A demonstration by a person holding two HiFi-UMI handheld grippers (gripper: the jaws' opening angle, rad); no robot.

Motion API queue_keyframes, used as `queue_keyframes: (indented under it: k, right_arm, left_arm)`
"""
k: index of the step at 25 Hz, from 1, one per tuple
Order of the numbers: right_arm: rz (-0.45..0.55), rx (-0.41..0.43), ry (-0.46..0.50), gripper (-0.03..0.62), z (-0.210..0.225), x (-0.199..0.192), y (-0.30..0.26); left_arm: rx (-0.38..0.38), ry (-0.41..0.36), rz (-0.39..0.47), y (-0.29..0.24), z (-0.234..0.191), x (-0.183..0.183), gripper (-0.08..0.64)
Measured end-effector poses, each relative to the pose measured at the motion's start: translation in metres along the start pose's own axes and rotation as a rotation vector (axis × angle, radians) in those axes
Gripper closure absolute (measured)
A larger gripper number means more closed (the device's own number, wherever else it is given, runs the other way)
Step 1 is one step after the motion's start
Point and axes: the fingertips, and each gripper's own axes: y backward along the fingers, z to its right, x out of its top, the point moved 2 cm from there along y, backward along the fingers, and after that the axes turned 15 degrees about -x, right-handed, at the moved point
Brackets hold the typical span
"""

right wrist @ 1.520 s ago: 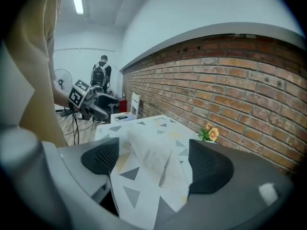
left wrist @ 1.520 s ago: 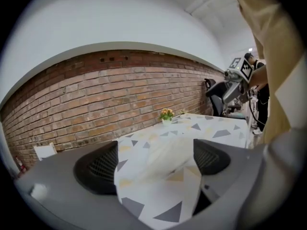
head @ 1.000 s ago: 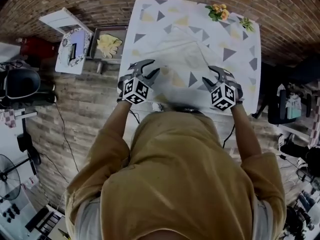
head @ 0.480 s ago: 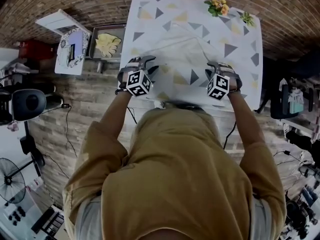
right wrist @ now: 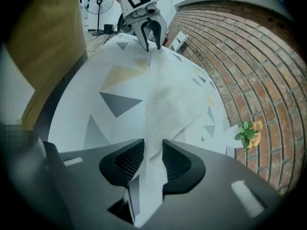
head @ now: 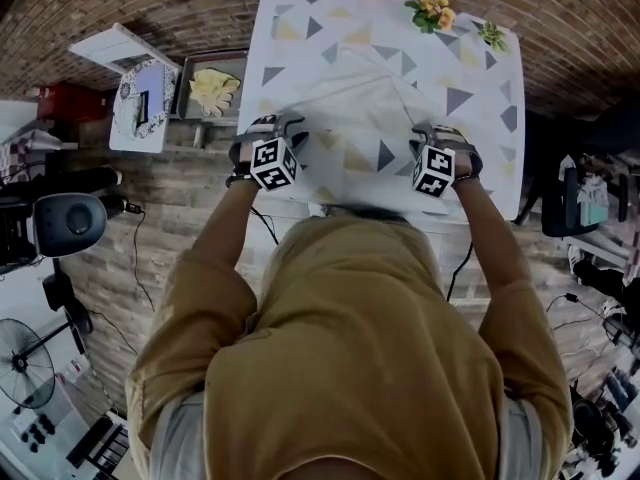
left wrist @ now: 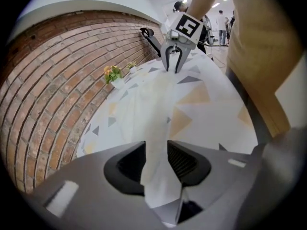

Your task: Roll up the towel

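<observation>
A person in a tan top leans over the near side of a table covered in a pale cloth with grey and yellow triangles, set against a brick floor. A white towel lies flat on that cloth, in the middle of the table and closer to its near side. Its near edge runs left to right and is drawn taut between the two claws, while the rest of the fabric spreads away toward the far side. Which of the two directions is the longer one I cannot tell from here.

The left gripper points down at the near left corner, its ribbed pads clamped on a fold of the towel. The right gripper does the same at the near right corner. Its jaws have just been closing, and the towel edge now sits pinched between them.

At the far right corner of the table lies a small bunch of orange flowers.
</observation>
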Motion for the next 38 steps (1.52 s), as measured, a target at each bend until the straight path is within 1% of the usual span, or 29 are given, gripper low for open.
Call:
queue_keyframes:
  k: [1, 4, 6, 8, 11, 13, 19, 24, 28, 30, 33, 38]
  right_arm:
    - [-0.001, 0.012, -0.004, 0.469, 0.000, 0.000, 0.000]
    - [-0.001, 0.047, -0.011, 0.516, -0.005, 0.000, 0.001]
    - [-0.003, 0.054, -0.032, 0.537, -0.006, 0.000, 0.002]
    - [-0.009, 0.044, -0.065, 0.549, -0.007, -0.001, 0.001]
    - [-0.016, 0.006, -0.093, 0.558, -0.008, -0.002, 0.002]
    - [-0.016, -0.017, -0.108, 0.561, -0.009, -0.002, 0.004]
    - [-0.022, -0.044, -0.136, 0.560, -0.015, -0.003, 0.021]
    - [-0.030, -0.032, -0.137, 0.560, -0.018, -0.007, 0.038]
    - [-0.035, 0.035, -0.147, 0.560, -0.020, -0.007, 0.049]
    - [-0.043, 0.077, -0.170, 0.560, -0.019, -0.007, 0.054]
    - [-0.042, 0.113, -0.210, 0.560, -0.010, -0.007, 0.057]
    - [-0.017, 0.188, -0.318, 0.560, 0.009, -0.009, 0.058]
  left_arm:
    - [-0.004, 0.003, -0.007, -0.001, -0.001, -0.002, 0.371]
    - [-0.017, 0.008, -0.029, -0.006, 0.001, -0.007, 0.389]
    - [-0.023, 0.012, -0.035, -0.009, 0.003, -0.008, 0.406]
    - [-0.016, 0.029, -0.028, -0.010, 0.006, -0.009, 0.426]
    - [0.004, 0.052, -0.017, -0.010, 0.009, -0.012, 0.466]
    - [0.012, 0.071, -0.001, -0.009, 0.011, -0.012, 0.475]
    - [0.011, 0.111, 0.051, 0.002, 0.016, -0.006, 0.482]
    - [-0.054, 0.128, 0.079, 0.014, 0.030, 0.000, 0.482]
    - [-0.111, 0.135, 0.098, 0.023, 0.031, 0.003, 0.483]
    - [-0.147, 0.141, 0.110, 0.028, 0.028, 0.006, 0.483]
    - [-0.201, 0.152, 0.119, 0.035, 0.023, 0.010, 0.483]
    - [-0.278, 0.198, 0.118, 0.039, 0.014, 0.011, 0.483]
